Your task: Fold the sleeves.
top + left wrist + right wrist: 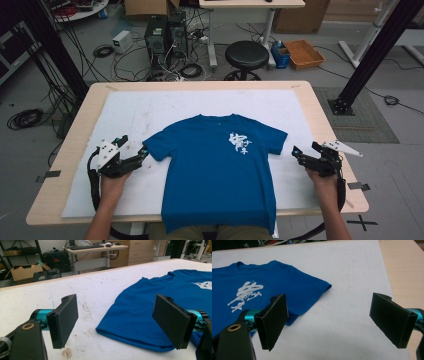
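Black jaws of the left gripper [115, 323] stand wide apart in the left gripper view, with the hem of one sleeve [130, 338] of the blue T-shirt [160, 290] lying between them on the white sheet [100, 285] — the fabric is not pinched, and whether the jaw at the right of that view touches the cloth cannot be told. From the high view, the left gripper [131, 150] sits near the table's left edge, its tips just at the shirt's left sleeve.

Spread flat, the T-shirt [215, 165] lies in the middle of the sheet with its collar toward the far edge and its bottom hem hanging over the near edge of the table [320, 115]; a white print [240, 142] marks the chest.

By the table's right edge, the right gripper [303, 151] rests on the sheet, its jaws also spread apart and empty. Its own view has the right sleeve [312, 290] off to the left of the gap between the jaws — near the left-hand jaw, with bare white sheet [342, 322] in the gap itself. Each gripper is held in a hand coming in from the near edge.
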Available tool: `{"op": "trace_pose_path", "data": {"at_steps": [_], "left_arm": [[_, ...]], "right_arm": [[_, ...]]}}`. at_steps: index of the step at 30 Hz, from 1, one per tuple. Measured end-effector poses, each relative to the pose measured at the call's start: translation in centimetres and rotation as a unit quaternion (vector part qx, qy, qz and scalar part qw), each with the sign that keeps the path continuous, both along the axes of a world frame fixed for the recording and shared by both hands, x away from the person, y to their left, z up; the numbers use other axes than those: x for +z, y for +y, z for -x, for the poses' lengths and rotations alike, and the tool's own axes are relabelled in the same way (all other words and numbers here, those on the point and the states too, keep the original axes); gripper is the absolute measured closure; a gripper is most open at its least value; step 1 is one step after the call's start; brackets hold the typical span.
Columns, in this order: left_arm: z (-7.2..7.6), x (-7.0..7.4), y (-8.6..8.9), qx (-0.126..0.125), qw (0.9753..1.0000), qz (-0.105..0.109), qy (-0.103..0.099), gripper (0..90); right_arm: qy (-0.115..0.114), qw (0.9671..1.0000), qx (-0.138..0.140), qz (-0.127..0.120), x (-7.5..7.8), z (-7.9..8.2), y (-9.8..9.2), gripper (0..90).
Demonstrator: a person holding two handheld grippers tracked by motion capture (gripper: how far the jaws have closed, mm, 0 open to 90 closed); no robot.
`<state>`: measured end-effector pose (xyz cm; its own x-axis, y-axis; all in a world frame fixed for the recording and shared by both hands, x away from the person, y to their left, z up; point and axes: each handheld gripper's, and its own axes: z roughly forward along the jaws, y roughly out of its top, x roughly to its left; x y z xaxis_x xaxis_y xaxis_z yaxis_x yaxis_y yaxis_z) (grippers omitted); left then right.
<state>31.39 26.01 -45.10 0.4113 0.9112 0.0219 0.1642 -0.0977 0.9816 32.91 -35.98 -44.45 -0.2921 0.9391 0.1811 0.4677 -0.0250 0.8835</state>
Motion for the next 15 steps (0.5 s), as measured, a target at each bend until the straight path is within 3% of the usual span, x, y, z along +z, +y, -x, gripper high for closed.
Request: {"op": "trace_pose_path", "data": {"at_steps": [2,5,8,10,14,15], "left_arm": [[-0.1,0.0,0.0,0.003,1.0,-0.004,0.004,20.6],[-0.2,0.0,-0.2,0.008,0.9999,-0.01,0.008,20.6],[-0.2,0.1,-0.4,0.012,0.9997,-0.02,0.01,20.7],[-0.2,0.1,-0.4,0.014,0.9996,-0.022,0.012,20.7],[-0.3,0.1,-0.4,0.02,0.9996,-0.015,0.017,20.8],[-0.3,0.1,-0.3,0.021,0.9995,-0.015,0.017,20.8]], "right_arm": [[0.007,1.0,-0.004,0.004,0.5,-0.6,0.5,15.1],[0.038,0.9992,-0.003,0.008,1.2,-2.0,1.7,19.4],[0.08,0.9965,0.0,0.025,1.0,-3.8,2.6,31.0],[0.103,0.9942,-0.007,0.032,0.6,-5.1,3.2,33.8],[0.128,0.9909,-0.001,0.044,0.3,-6.4,4.2,43.7],[0.137,0.9886,0.0,0.063,0.2,-6.8,4.8,48.0]]}}
